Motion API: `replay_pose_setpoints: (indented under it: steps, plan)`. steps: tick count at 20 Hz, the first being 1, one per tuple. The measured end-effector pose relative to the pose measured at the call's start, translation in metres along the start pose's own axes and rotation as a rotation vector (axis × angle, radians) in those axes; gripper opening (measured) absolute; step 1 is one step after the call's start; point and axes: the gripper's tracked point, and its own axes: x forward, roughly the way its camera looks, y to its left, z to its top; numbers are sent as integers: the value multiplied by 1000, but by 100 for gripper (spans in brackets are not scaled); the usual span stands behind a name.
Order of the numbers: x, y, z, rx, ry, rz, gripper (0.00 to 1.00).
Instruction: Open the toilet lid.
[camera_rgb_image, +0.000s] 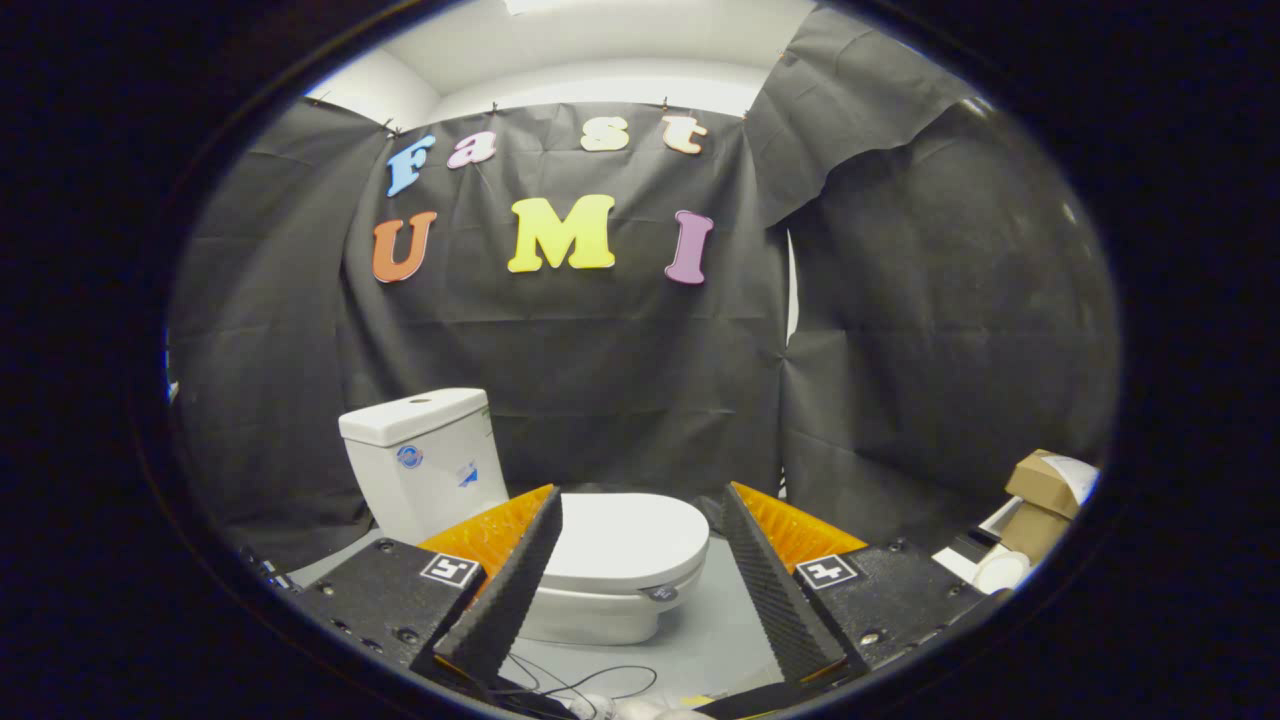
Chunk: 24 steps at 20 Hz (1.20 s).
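Your tool (640, 530) is released, its fingers spread wide and holding nothing. The toilet lid (625, 540) lies flat and closed between and beyond the fingers, not touched yet. The tank (425, 460) stands behind it, to the left. If you come in too high, the fingers can slip over the smooth rim. Loose cables (570, 685) lie on the floor below. The tank stickers are too small to read.

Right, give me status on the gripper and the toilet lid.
Gripper open, fingers spread, touching nothing. White plastic toilet lid down flat on the bowl, ahead between the fingers. Loose black cables on the grey floor below the bowl.
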Motion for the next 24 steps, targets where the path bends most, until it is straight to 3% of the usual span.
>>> replay_pose_setpoints:
  steps: [8,16,19,24]
  plan:
    - [19,2,7,12,-9,10,100]
    - [96,-20,20,59,-29,5,100]
    - [129,-35,2,135,4,10,100]
    - [184,-56,-75,360,160,24,99]
